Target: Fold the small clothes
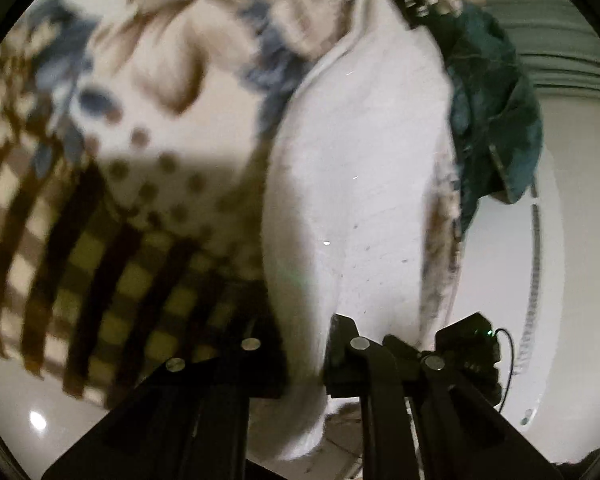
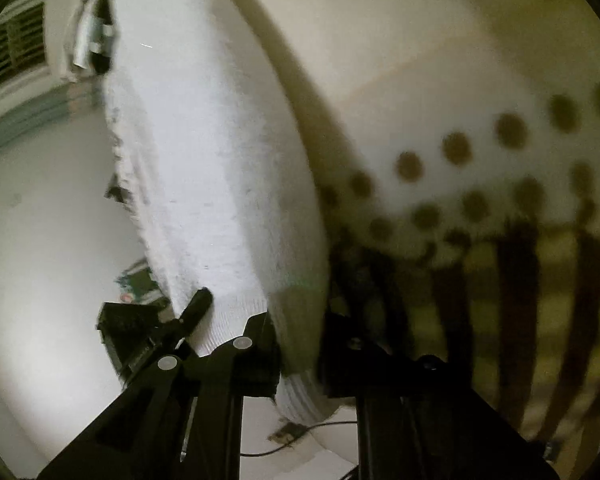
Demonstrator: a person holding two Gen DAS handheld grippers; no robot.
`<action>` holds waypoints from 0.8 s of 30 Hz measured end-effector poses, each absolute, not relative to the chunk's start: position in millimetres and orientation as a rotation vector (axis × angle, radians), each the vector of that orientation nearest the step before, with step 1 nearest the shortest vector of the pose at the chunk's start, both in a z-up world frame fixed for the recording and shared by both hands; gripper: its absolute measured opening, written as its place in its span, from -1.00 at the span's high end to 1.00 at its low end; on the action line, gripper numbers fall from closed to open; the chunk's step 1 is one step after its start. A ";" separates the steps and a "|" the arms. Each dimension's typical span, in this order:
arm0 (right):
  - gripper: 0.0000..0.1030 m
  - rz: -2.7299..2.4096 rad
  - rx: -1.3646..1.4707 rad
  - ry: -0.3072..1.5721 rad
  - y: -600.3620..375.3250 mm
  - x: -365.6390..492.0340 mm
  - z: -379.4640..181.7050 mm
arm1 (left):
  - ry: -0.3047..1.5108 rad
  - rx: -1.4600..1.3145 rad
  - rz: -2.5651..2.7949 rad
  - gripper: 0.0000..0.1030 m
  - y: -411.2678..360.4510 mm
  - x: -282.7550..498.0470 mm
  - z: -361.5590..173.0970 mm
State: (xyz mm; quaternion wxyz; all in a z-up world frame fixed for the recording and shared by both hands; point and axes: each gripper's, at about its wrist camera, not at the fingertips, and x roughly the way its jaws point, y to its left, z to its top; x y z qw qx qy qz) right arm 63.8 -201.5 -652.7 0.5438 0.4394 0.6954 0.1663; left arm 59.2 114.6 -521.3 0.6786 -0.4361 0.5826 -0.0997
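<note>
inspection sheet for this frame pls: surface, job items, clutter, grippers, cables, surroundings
Surface: patterned blanket, checks, dots, floral print; blurred.
Job's things: white garment stretched between both grippers.
Clutter: teal cloth beside the garment.
Grippers: left gripper shut on one end of the garment; right gripper shut on its ribbed end.
Cables: thin black cable at the left gripper; another under the right.
Surroundings: glossy white floor; slatted panel, blurred.

Blanket (image 1: 148, 128): patterned print smeared by blur, cut by left edge.
White garment (image 1: 360, 184): lower end hidden behind gripper fingers.
Teal cloth (image 1: 496, 92): shape unclear.
</note>
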 end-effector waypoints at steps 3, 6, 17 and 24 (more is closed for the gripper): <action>0.73 0.432 1.065 1.588 -204.2 66.9 -615.7 | 1.254 -0.980 -0.257 0.81 117.4 75.6 -478.7; 0.74 0.475 1.052 1.511 -207.1 85.9 -572.1 | 1.164 -1.006 -0.292 0.81 126.2 114.4 -432.7; 0.74 0.447 1.003 1.224 -232.5 317.8 -500.3 | 1.110 -1.144 -0.325 0.77 133.3 375.6 -458.1; -0.09 0.366 1.067 1.227 -247.1 489.2 -542.5 | 1.025 -1.245 -0.338 -0.32 177.9 454.0 -480.3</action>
